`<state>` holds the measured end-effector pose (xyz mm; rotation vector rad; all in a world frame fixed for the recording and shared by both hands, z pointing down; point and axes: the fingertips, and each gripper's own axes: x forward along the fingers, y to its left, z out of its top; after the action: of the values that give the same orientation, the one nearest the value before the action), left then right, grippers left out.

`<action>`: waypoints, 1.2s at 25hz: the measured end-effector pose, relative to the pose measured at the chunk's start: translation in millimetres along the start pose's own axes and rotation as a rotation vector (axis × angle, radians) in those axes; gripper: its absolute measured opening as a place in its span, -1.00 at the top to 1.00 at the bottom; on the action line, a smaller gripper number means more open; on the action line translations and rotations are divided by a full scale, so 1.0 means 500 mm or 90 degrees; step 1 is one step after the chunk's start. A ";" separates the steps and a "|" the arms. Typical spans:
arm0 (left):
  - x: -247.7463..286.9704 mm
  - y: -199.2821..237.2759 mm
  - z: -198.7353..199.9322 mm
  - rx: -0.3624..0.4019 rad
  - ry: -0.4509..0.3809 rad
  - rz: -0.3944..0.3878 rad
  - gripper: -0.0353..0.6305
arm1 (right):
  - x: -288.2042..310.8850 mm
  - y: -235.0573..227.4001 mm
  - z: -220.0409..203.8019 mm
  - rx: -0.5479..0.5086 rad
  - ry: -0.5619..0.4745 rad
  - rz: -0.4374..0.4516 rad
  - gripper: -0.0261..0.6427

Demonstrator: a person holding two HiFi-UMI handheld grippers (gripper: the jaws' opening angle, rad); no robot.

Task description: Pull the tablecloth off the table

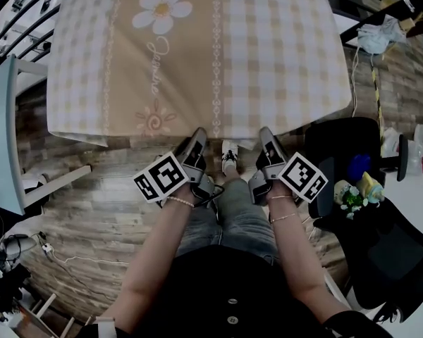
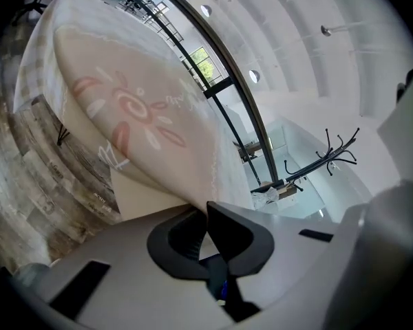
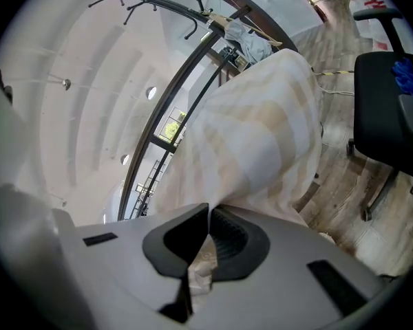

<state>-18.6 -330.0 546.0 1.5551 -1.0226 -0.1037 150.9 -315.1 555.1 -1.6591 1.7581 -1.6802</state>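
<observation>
Softly draped, the tablecloth [image 1: 268, 48] is checked beige fabric. Left hand-held gripper [image 1: 198, 135] and right hand-held gripper [image 1: 266, 135] each pinch its near hem.

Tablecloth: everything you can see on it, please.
The tablecloth is thin woven fabric in beige and white checks. A tan centre band runs down it between lacy white stripes and carries a white daisy, cursive script and a pinkish spiral flower. It lies mostly flat over the table, which it hides, and its edges hang down. The left gripper and right gripper are both shut on the near hem, pulling it into folds.
</observation>
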 end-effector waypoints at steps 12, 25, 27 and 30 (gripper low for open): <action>-0.010 -0.036 0.019 0.023 -0.047 -0.016 0.84 | 0.012 0.020 0.021 -0.017 0.015 0.061 0.84; -0.107 -0.048 -0.031 0.060 -0.042 -0.071 0.84 | -0.086 0.042 -0.042 -0.032 -0.027 0.074 0.84; -0.116 -0.054 -0.027 0.066 -0.038 -0.077 0.84 | -0.093 0.053 -0.044 -0.032 -0.031 0.075 0.84; -0.125 -0.061 -0.024 0.065 -0.038 -0.081 0.84 | -0.103 0.063 -0.047 -0.033 -0.030 0.074 0.84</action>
<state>-33.3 -283.5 494.6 1.7184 -0.9886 -0.1892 133.8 -270.6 511.5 -1.5709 1.8531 -1.5460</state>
